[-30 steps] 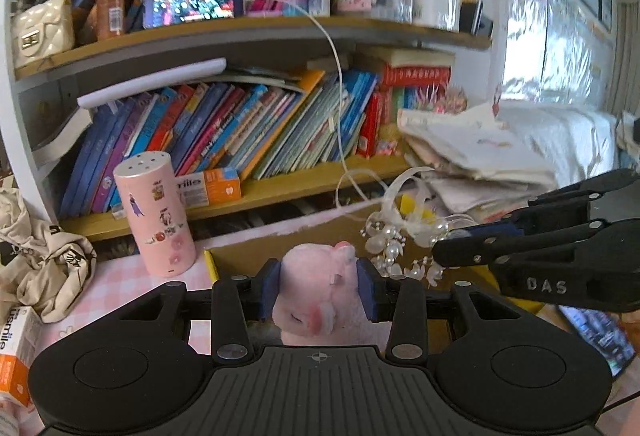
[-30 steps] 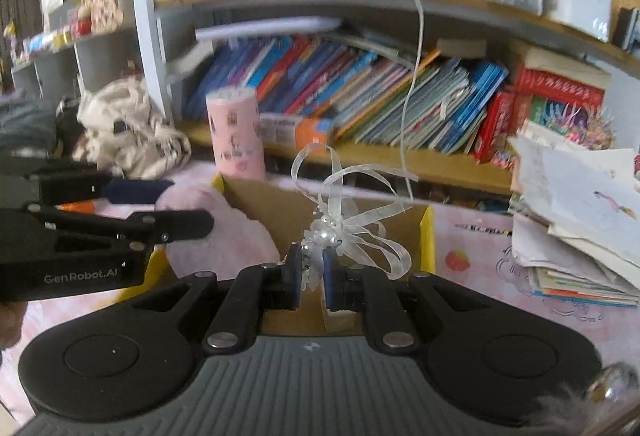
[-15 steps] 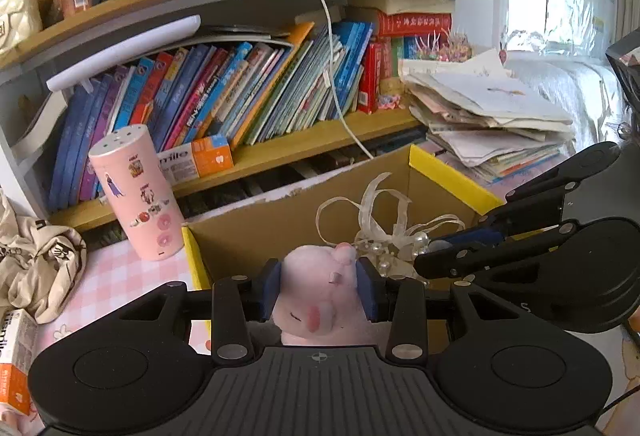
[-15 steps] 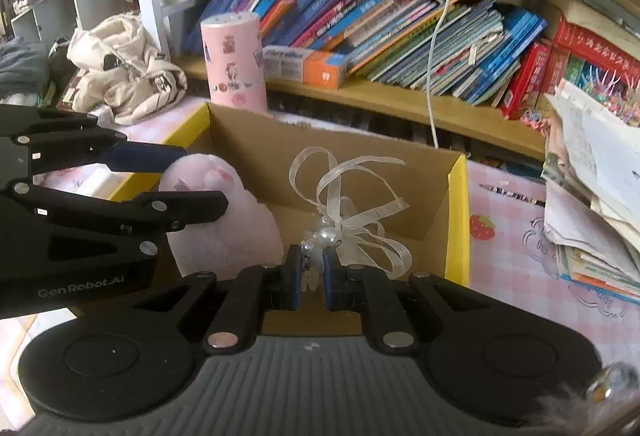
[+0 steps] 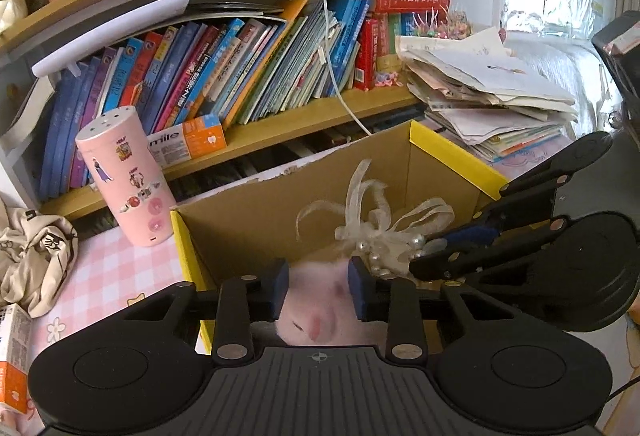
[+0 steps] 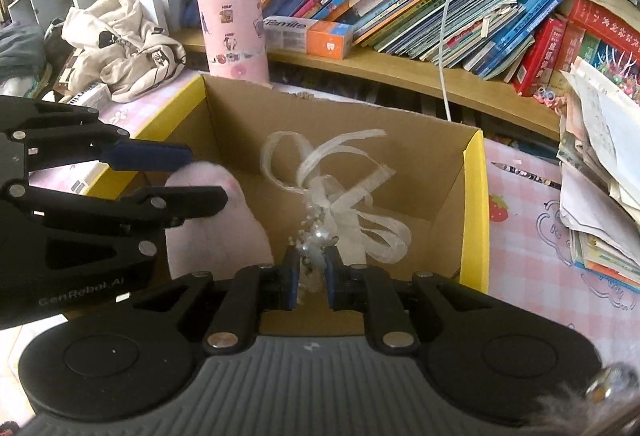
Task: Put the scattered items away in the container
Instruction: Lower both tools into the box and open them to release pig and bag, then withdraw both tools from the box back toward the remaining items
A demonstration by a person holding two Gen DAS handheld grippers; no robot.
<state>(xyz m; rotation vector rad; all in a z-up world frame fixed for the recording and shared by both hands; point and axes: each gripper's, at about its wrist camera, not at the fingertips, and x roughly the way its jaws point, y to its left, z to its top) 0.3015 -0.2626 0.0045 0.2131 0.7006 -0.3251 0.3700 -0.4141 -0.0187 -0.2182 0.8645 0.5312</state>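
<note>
My left gripper (image 5: 318,290) is shut on a pink plush toy (image 5: 316,300) and holds it inside the open cardboard box (image 5: 248,220) with yellow flaps. The toy also shows in the right wrist view (image 6: 216,232), with the left gripper (image 6: 192,176) around it. My right gripper (image 6: 312,272) is shut on a white ribbon bow with pearls (image 6: 332,196) and holds it over the box (image 6: 472,204). The bow (image 5: 376,232) and right gripper (image 5: 420,256) show at the right of the left wrist view.
A pink cylinder with stickers (image 5: 126,176) stands left of the box by the bookshelf (image 5: 280,124). A crumpled cloth bag (image 5: 36,260) lies at the left, a paper stack (image 5: 488,104) at the right. A white cable (image 5: 332,64) hangs down behind the box.
Both grippers have come down and forward with their loads, from above the box rim to inside the box. Both stay shut.
</note>
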